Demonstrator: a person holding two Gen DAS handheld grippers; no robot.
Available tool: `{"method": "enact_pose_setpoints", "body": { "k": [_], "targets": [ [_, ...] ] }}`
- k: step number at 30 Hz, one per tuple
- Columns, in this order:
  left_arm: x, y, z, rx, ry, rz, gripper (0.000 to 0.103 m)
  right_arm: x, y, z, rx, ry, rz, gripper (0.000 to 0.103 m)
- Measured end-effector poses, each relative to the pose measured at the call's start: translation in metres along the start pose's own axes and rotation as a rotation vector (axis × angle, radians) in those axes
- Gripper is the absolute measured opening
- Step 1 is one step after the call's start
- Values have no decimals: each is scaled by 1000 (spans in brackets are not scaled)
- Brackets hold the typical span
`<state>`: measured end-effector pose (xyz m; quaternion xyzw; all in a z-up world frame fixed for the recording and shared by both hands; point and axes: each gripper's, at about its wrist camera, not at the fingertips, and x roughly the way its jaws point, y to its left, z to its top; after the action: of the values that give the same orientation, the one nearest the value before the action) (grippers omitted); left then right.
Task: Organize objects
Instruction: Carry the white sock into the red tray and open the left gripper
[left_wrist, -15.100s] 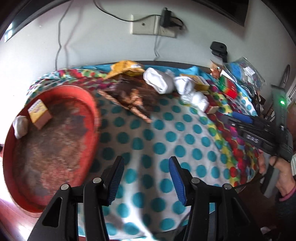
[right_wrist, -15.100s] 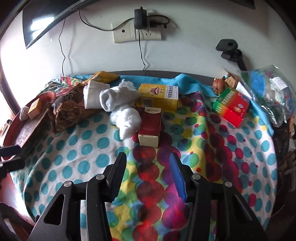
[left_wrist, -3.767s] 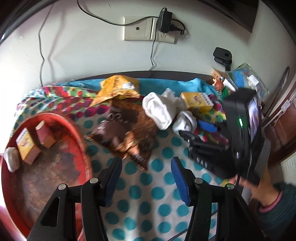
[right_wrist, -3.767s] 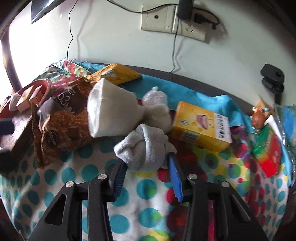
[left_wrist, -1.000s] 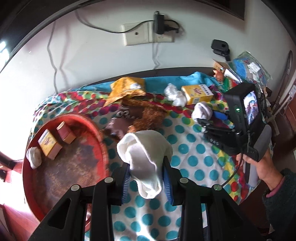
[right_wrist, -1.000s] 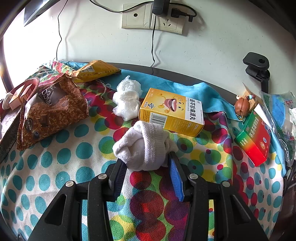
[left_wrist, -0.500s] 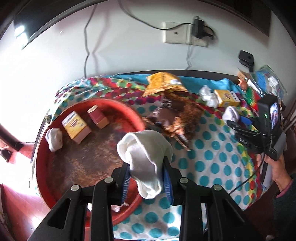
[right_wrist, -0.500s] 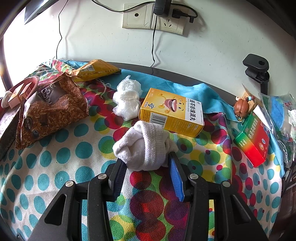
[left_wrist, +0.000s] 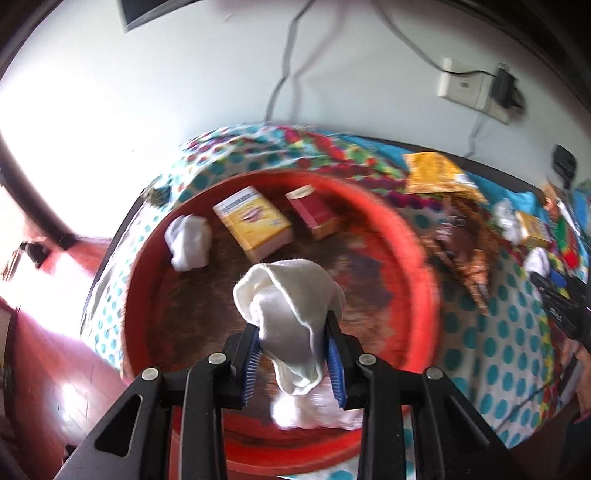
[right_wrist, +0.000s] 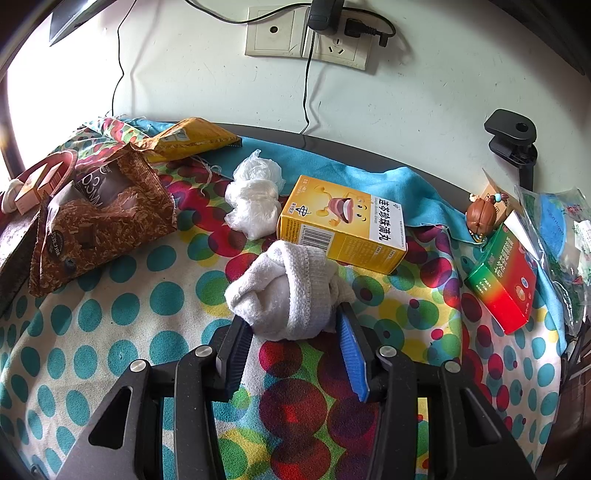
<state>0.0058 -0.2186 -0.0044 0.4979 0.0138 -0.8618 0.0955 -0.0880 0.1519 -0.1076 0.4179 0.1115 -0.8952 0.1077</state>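
My left gripper (left_wrist: 291, 325) is shut on a white sock (left_wrist: 291, 299) and holds it above the middle of a round red tray (left_wrist: 424, 273). In the tray lie a yellow box (left_wrist: 253, 221), a small red box (left_wrist: 314, 210), a rolled white sock (left_wrist: 186, 242) and a white bundle (left_wrist: 310, 410) at the near rim. My right gripper (right_wrist: 291, 325) is shut on a rolled white sock (right_wrist: 288, 291) over the dotted cloth, just in front of a yellow medicine box (right_wrist: 343, 225).
A brown snack bag (right_wrist: 92, 218), a yellow packet (right_wrist: 192, 138), a crumpled plastic bag (right_wrist: 255, 195), a green-red box (right_wrist: 506, 273) and a small brown figure (right_wrist: 480, 214) lie on the dotted tablecloth (right_wrist: 110, 314). A wall socket (right_wrist: 306, 37) is behind. The tray sits by the table's left edge.
My left gripper has carried its white sock left, from over the tray's right rim to above the tray's middle. My right gripper and its sock have stayed in place.
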Motion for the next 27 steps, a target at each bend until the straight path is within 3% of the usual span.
{"method": "enact_pose_setpoints", "body": {
  "k": [10,27],
  "targets": [
    [34,52,-1,-100,46,64,32,0,-1,0,-1,1,-1,44],
    [61,90,3,-151,88,77,34,0,0,1,-16,0,-17,45]
  ]
}}
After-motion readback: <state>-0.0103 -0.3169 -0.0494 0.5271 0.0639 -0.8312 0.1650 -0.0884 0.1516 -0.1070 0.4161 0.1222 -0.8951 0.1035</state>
